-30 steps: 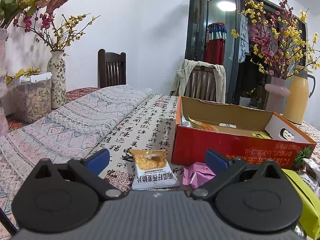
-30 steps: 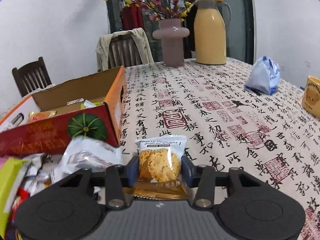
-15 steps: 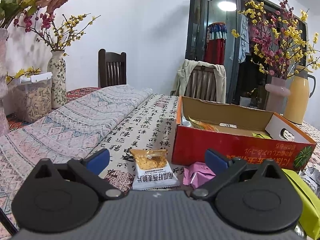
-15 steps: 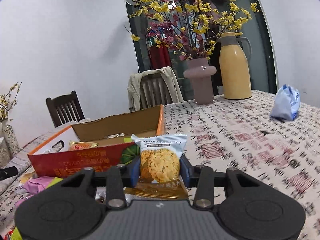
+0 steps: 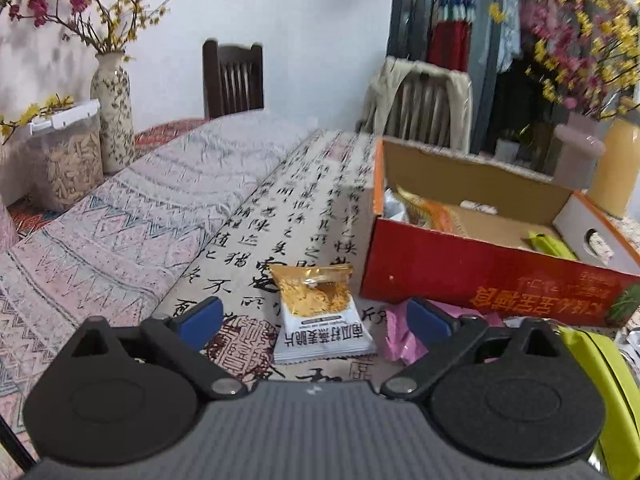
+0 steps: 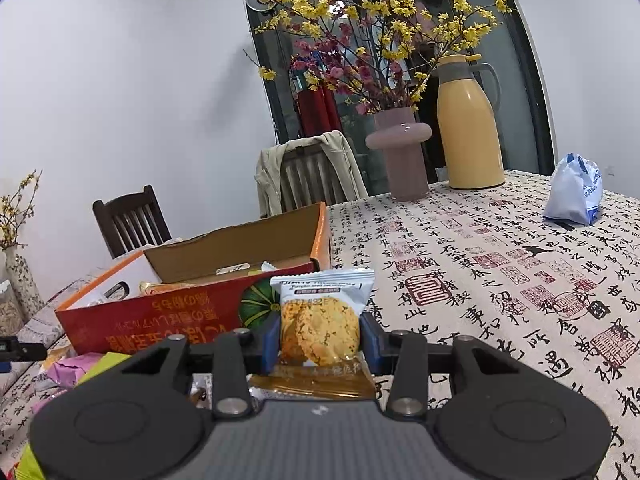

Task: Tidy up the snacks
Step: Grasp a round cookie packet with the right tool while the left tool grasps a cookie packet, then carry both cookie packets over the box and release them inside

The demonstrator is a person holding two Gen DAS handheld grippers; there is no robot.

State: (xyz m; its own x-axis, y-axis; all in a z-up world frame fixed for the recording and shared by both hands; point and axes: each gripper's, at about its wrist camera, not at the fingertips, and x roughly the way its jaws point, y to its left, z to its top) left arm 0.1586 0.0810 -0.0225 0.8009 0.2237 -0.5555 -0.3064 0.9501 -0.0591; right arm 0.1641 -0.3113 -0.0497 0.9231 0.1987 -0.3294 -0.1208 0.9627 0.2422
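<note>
Both tongs are working: right gripper is clamping an upright cookie packet near the red box; left gripper, jaws wide and just narrowing, is straddling a gold-topped snack packet lying untouched on the tablecloth.

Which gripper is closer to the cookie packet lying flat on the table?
Left. The left gripper is open around that cookie packet. The right gripper holds another packet by the red box.

Both wrist cameras sit low over the table, looking forward – each sees the red box (from opposite ends).
</note>
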